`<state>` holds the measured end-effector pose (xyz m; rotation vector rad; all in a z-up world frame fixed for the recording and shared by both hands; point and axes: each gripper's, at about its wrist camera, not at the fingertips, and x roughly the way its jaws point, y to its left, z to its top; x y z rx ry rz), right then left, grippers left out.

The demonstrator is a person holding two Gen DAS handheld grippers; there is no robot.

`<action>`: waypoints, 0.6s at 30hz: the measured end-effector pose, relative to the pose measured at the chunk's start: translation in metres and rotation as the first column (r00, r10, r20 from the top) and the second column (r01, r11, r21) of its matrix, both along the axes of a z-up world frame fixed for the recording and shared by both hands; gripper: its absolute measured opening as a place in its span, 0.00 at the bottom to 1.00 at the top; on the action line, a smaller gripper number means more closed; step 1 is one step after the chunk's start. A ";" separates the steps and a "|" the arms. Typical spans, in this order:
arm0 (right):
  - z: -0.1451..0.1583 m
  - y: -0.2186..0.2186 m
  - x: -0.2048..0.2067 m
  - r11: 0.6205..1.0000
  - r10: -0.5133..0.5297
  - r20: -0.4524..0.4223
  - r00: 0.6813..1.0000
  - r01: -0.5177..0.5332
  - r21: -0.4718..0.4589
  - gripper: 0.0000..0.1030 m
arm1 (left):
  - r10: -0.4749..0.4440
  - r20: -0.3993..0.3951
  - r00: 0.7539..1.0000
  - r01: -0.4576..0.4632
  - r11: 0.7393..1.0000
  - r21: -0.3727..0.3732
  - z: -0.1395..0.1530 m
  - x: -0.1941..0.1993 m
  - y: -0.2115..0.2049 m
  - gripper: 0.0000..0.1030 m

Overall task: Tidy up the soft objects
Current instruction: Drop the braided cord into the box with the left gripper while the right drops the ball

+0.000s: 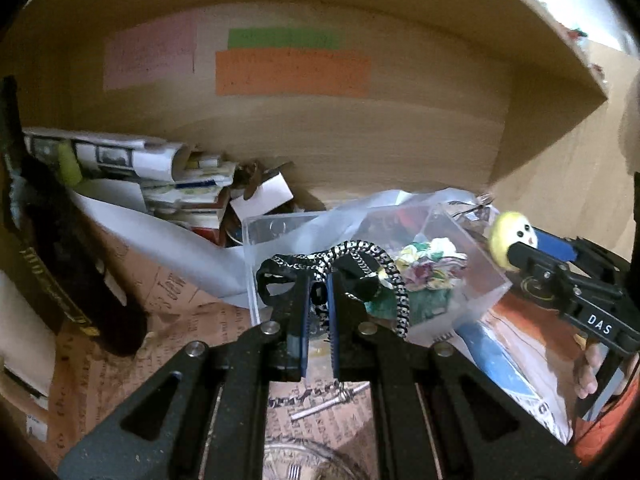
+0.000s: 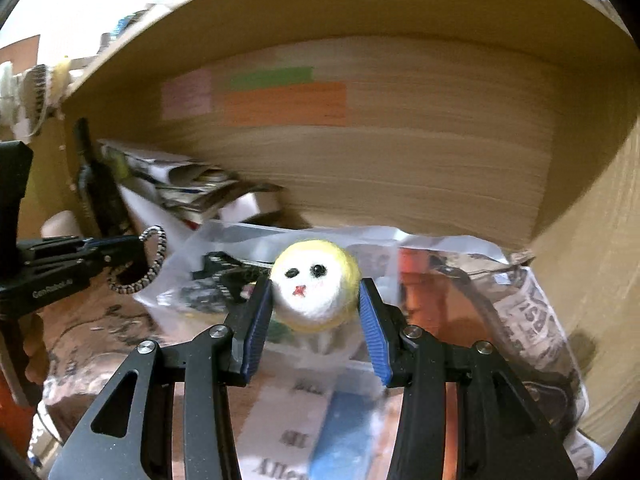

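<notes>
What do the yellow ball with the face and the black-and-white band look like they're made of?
The ball looks like felted wool: matte, fuzzy surface, with dark dots and a red mark for a face. The band looks like woven fabric, perhaps elastic: a speckled braid pattern, bending limply where the left gripper pinches it.

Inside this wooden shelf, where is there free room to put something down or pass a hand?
Free: the newspaper-lined floor between the leaning dark bottle and the clear plastic box, and the air above everything, below the coloured paper notes. Crowded: the back-left corner with rolled papers, and the right side under plastic bags.
</notes>
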<state>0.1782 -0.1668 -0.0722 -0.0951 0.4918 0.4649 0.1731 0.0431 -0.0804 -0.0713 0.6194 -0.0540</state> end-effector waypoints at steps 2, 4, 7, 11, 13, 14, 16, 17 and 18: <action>-0.006 -0.003 0.010 1.000 -0.019 -0.019 1.000 0.019 -0.011 0.39 | 0.008 -0.022 1.000 -0.008 1.000 -0.001 -0.008 0.010 -0.001 0.07; -0.013 -0.004 0.018 0.999 -0.031 -0.039 0.999 0.029 -0.027 0.39 | 0.013 -0.051 0.999 -0.013 1.000 -0.004 -0.017 0.020 -0.002 0.07; -0.023 -0.005 0.027 0.999 -0.035 -0.068 0.997 0.032 -0.044 0.39 | 0.006 -0.097 0.995 -0.008 1.000 -0.021 -0.030 0.036 0.000 0.07; -0.035 -0.003 0.036 0.997 -0.041 -0.099 0.994 0.035 -0.069 0.39 | 0.009 -0.143 0.990 -0.013 1.000 -0.023 -0.046 0.050 0.000 0.07; -0.039 -0.002 0.038 0.997 -0.039 -0.109 0.993 0.031 -0.075 0.39 | 0.008 -0.158 0.987 -0.011 1.000 -0.020 -0.051 0.055 0.000 0.07; -0.039 -0.002 0.039 0.997 -0.037 -0.114 0.993 0.028 -0.078 0.39 | 0.007 -0.161 0.987 -0.010 1.000 -0.018 -0.051 0.055 -0.001 0.07; -0.041 -0.001 0.039 0.996 -0.033 -0.119 0.992 0.023 -0.083 0.40 | 0.009 -0.163 0.987 -0.010 1.000 -0.003 -0.053 0.056 -0.003 0.07; -0.042 0.000 0.039 0.996 -0.031 -0.121 0.992 0.020 -0.087 0.40 | 0.007 -0.166 0.986 -0.007 1.000 0.003 -0.053 0.056 -0.005 0.09; -0.043 0.002 0.040 0.996 -0.030 -0.122 0.992 0.019 -0.091 0.40 | 0.006 -0.169 0.986 -0.004 1.000 0.008 -0.053 0.055 -0.005 0.15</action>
